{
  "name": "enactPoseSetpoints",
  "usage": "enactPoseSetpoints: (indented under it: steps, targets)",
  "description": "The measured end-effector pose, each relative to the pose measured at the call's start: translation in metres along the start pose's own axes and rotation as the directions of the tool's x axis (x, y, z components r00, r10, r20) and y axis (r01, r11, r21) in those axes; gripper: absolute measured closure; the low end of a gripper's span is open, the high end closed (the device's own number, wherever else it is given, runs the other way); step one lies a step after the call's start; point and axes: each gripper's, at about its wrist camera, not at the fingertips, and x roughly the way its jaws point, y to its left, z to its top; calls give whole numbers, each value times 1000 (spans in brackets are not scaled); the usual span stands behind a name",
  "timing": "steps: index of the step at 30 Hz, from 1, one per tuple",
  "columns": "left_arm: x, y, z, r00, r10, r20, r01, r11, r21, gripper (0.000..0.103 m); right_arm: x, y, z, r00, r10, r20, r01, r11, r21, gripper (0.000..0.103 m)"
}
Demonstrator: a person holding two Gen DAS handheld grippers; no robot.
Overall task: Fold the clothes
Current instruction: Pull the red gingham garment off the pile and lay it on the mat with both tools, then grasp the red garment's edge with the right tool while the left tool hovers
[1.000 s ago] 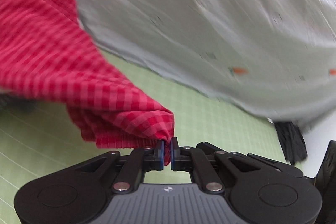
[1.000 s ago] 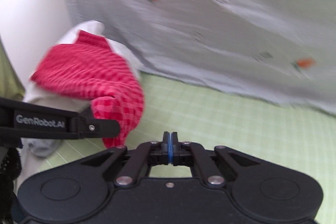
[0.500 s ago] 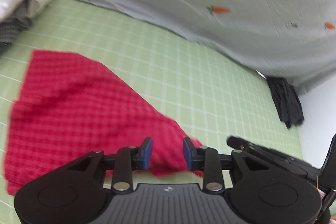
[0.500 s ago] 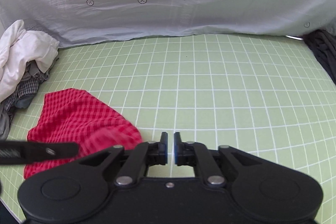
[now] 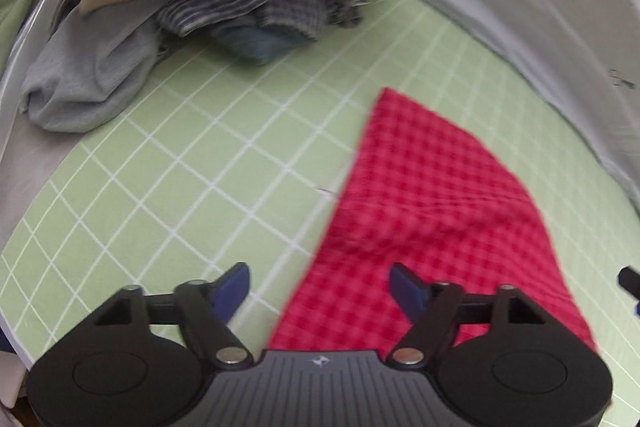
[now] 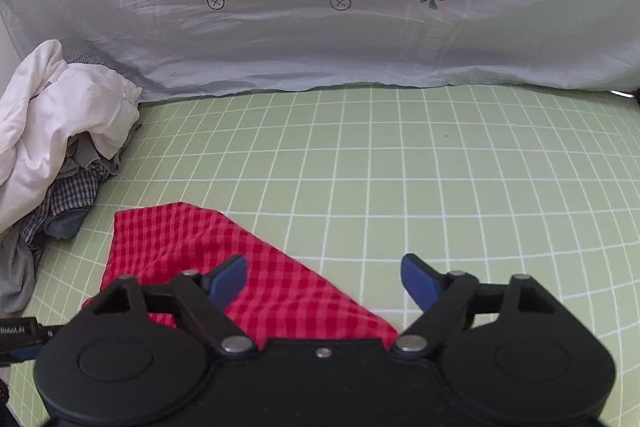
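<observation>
Lying flat on the green mat [image 6: 400, 167], red checked cloth [image 6: 248, 267]; left gripper [image 5: 320, 287] and right gripper [image 6: 324, 279] spread wide, empty

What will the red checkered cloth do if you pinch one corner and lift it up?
The red checkered cloth would probably droop and hang floppy, since it already lies flat with soft wrinkles on the green mat. It looks thin, so it is likely light. Both grippers are open now.

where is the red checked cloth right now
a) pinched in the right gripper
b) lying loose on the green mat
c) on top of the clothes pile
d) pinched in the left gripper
b: the red cloth lies spread on the green mat, with the left gripper and right gripper both open and gripping nothing, apart from the clothes pile.
</observation>
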Motion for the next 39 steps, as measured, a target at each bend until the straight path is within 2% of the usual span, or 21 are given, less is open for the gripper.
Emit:
enactPoseSetpoints:
  steps: [3, 5, 7, 9, 13, 14, 15, 16, 17, 22, 28, 31, 34, 38, 39]
  targets:
    - [20, 7, 7, 999, 23, -46, -22, 1000, 11, 21, 25, 24, 9, 1000, 8, -3, -9, 998, -67, 10]
    - [32, 8, 11, 997, 37, -70, -35, 999, 27, 21, 43, 39, 13, 999, 30, -16, -32, 994, -100, 17]
    - [40, 5, 12, 996, 45, -77, -42, 998, 42, 18, 61, 50, 14, 998, 53, -41, -58, 989, -135, 35]
    - [42, 0, 13, 997, 52, -64, -48, 997, 56, 15, 80, 61, 14, 995, 63, -83, -77, 982, -172, 49]
    - [43, -7, 14, 996, 75, -55, -70, 994, 83, 14, 103, 69, 8, 988, 69, -138, -94, 978, -188, 50]
    - [43, -7, 14, 996, 73, -55, -68, 994, 82, 13, 104, 68, 8, 988, 75, -139, -101, 977, -190, 54]
    - [43, -7, 14, 996, 71, -55, -66, 994, 81, 12, 105, 68, 7, 987, 81, -140, -107, 975, -193, 68]
    - [43, -7, 14, 996, 69, -54, -64, 995, 81, 12, 106, 67, 6, 986, 86, -141, -113, 974, -195, 92]
    - [42, -7, 15, 996, 67, -54, -62, 995, 80, 12, 107, 67, 6, 986, 92, -142, -120, 973, -198, 100]
    - [41, -8, 13, 997, 54, -55, -51, 997, 66, 12, 70, 52, 7, 986, 158, -48, -165, 969, -184, 103]
    - [29, -8, 4, 998, 49, -34, -47, 997, 54, 12, 39, 33, 9, 982, 190, 6, -187, 973, -136, 103]
    - [16, -3, 3, 999, 40, 1, -40, 999, 34, 12, 6, 25, 12, 971, 220, 90, -204, 966, -156, 103]
    - [9, -1, 4, 999, 39, 23, -40, 999, 16, 12, -45, 8, 14, 949, 243, 201, -207, 961, -183, 103]
    - [8, -5, 4, 999, 28, 21, -28, 1000, 12, 12, -71, -26, 16, 953, 195, 232, -173, 979, -111, 103]
    - [9, -6, 4, 999, 28, 16, -28, 1000, 13, 12, -68, -31, 14, 960, 175, 217, -157, 983, -100, 102]
